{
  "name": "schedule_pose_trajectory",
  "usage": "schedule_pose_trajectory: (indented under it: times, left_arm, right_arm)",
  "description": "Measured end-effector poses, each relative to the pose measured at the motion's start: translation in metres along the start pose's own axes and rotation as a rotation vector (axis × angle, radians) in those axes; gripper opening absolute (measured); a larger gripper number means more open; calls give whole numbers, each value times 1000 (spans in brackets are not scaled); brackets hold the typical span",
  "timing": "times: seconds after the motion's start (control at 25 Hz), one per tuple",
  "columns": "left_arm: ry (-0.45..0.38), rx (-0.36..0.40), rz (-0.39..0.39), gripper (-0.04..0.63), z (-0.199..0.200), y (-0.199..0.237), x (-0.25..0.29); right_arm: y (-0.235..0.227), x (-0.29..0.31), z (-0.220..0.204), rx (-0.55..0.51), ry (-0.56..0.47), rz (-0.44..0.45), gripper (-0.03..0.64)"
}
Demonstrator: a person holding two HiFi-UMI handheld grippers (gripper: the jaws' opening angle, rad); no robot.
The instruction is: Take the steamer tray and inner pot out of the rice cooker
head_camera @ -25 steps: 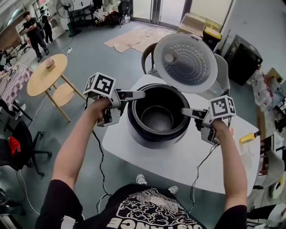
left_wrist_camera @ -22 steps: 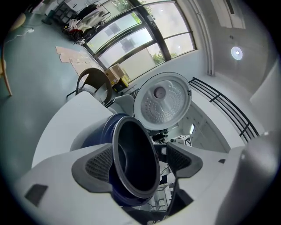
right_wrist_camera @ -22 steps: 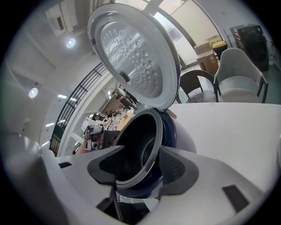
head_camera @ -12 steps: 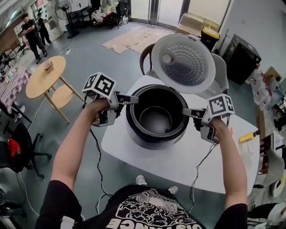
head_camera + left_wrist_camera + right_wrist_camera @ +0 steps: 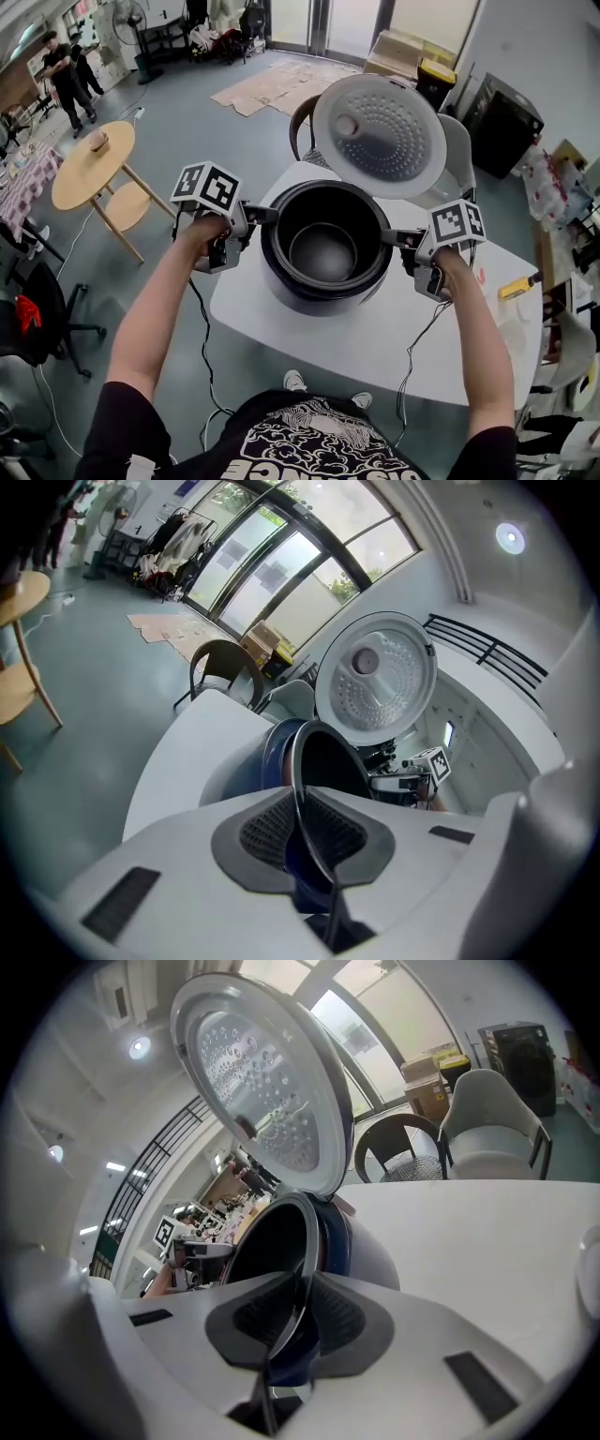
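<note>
The inner pot [image 5: 323, 246] sits sunk in the rice cooker [image 5: 319, 292] at the centre of the head view, so its outer wall is hidden. Whether anything rests inside its dark hollow cannot be made out. In the 2 gripper views the pale jaws cover the cooker's lower half. The pot is black, round and deep with a thin rim, and it lies under the raised, dimpled white lid [image 5: 380, 136]. The left gripper [image 5: 268, 215] and right gripper [image 5: 388, 238] have just been closing. Each now pinches that rim, at centre left and centre right, above the white table [image 5: 375, 342].
</note>
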State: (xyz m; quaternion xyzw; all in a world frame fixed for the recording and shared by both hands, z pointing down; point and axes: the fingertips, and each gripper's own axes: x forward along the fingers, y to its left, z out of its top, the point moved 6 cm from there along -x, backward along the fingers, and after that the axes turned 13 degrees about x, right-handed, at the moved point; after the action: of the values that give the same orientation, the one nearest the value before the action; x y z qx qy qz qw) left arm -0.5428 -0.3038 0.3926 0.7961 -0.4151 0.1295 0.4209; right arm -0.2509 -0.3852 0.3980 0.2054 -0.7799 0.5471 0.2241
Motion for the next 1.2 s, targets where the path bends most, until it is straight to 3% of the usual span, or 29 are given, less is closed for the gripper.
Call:
schedule_pose_trajectory:
  times: [0.68,1.2]
  left_arm:
    - [-126,-55,10,37,-1,-19,-4]
    - [-231,-54,7,35,2,-40,-44]
  right_arm:
    - [-1,-18,-1,109,-93,-2,57]
    - [36,-32,-4,76,-146,48,54]
